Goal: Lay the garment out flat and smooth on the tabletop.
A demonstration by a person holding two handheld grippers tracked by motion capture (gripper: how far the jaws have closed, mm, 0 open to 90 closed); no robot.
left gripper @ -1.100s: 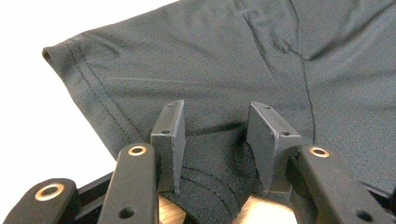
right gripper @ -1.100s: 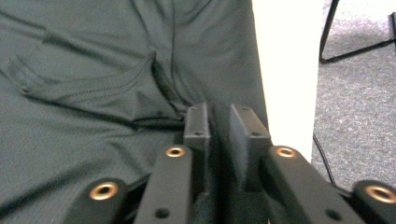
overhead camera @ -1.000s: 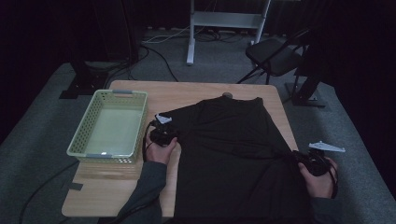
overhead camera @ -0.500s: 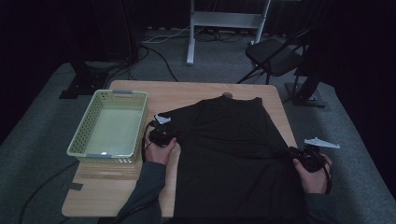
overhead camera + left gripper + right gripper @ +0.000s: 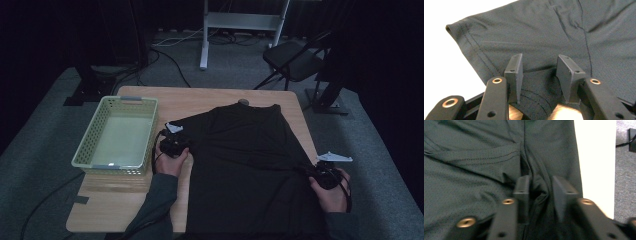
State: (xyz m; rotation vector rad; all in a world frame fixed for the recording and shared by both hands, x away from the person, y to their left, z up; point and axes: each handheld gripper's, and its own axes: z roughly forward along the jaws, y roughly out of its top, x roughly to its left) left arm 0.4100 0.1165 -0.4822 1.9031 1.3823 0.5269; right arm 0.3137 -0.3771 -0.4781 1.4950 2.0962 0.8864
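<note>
A black shirt (image 5: 245,150) lies spread flat on the wooden table (image 5: 200,97), collar at the far side. My left gripper (image 5: 182,142) rests at the shirt's left sleeve. In the left gripper view its jaws stand wide open (image 5: 539,75) with a fold of the sleeve hem (image 5: 534,100) lying between them. My right gripper (image 5: 312,170) is at the shirt's right side near the table's edge. In the right gripper view its jaws (image 5: 540,192) pinch a bunched ridge of the black fabric (image 5: 474,157), which is drawn to a point toward it.
A pale green perforated basket (image 5: 131,100) stands empty on the table's left part, close to my left hand. Beyond the table are a folding chair (image 5: 295,60) and a white metal stand (image 5: 240,20) on grey carpet. Bare wood shows along the front left.
My right gripper has moved left, inward over the table's edge, carrying the shirt's side with it. The left gripper has stayed at the sleeve.
</note>
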